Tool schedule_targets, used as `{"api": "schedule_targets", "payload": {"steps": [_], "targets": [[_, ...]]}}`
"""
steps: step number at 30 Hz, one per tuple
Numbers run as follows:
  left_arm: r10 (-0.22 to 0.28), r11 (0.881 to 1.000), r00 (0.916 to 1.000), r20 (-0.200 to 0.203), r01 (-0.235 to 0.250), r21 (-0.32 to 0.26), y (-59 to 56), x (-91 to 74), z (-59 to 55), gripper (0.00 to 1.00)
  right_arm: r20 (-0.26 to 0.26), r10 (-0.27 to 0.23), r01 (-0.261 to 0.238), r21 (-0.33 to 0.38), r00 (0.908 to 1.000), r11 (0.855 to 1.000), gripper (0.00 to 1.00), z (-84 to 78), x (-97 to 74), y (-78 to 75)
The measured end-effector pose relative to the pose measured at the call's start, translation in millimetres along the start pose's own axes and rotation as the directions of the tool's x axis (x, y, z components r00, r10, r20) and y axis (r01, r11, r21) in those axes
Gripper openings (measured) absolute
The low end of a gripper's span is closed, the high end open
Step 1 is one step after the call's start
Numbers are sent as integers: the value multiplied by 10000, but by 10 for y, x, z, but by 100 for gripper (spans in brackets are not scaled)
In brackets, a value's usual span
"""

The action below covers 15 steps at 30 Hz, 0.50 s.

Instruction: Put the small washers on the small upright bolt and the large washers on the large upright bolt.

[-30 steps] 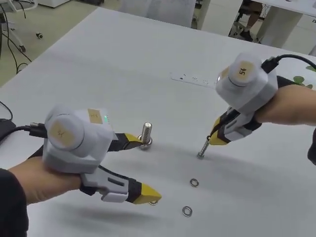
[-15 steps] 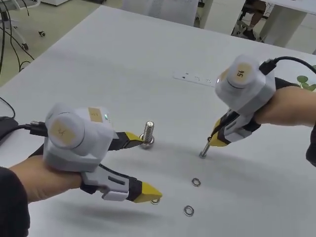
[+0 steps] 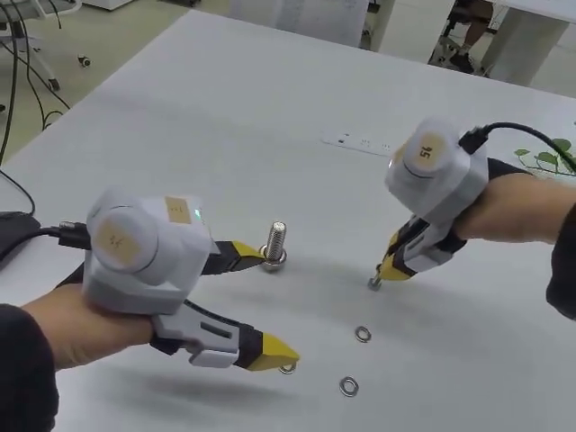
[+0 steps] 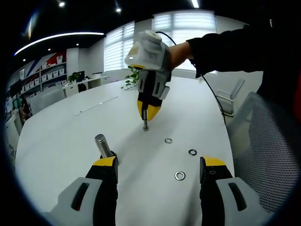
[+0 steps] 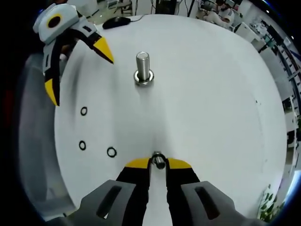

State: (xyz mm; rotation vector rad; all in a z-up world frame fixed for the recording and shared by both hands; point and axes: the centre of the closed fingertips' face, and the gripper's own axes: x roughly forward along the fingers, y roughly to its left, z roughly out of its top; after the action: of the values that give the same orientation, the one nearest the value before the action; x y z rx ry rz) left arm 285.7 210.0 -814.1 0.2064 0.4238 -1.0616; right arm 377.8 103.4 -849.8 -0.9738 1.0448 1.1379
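The large bolt (image 3: 274,243) (image 4: 102,145) (image 5: 143,68) stands upright on the white table. My left gripper (image 3: 262,303) (image 4: 160,165) is open wide, one fingertip beside the large bolt and the other next to a small washer (image 3: 288,367) (image 4: 179,175). Two more washers (image 3: 363,335) (image 3: 348,387) lie flat nearby. The small bolt (image 3: 374,281) (image 5: 159,161) sits between the narrow jaws of my right gripper (image 3: 389,267) (image 5: 159,163), which is shut on its upper end. In the left gripper view the right gripper (image 4: 146,113) points down over the small bolt (image 4: 146,125).
A white strip (image 3: 360,142) lies farther back on the table (image 3: 225,108). A black cable (image 3: 18,193) runs off the left edge. Green leaves (image 3: 544,155) show at the right. Chairs and floor lie beyond the far edge.
My right gripper has sunk lower along the small bolt, so less of the bolt shows below its tips. The left gripper and the washers have stayed put.
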Motion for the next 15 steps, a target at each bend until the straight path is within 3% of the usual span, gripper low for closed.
{"api": "schedule_targets", "payload": {"steps": [15], "targets": [[38,10000,10000,2,-38,-25,4,3,3,70,-172,157,-154,167,9997,9997,13,-29,203,55]]}}
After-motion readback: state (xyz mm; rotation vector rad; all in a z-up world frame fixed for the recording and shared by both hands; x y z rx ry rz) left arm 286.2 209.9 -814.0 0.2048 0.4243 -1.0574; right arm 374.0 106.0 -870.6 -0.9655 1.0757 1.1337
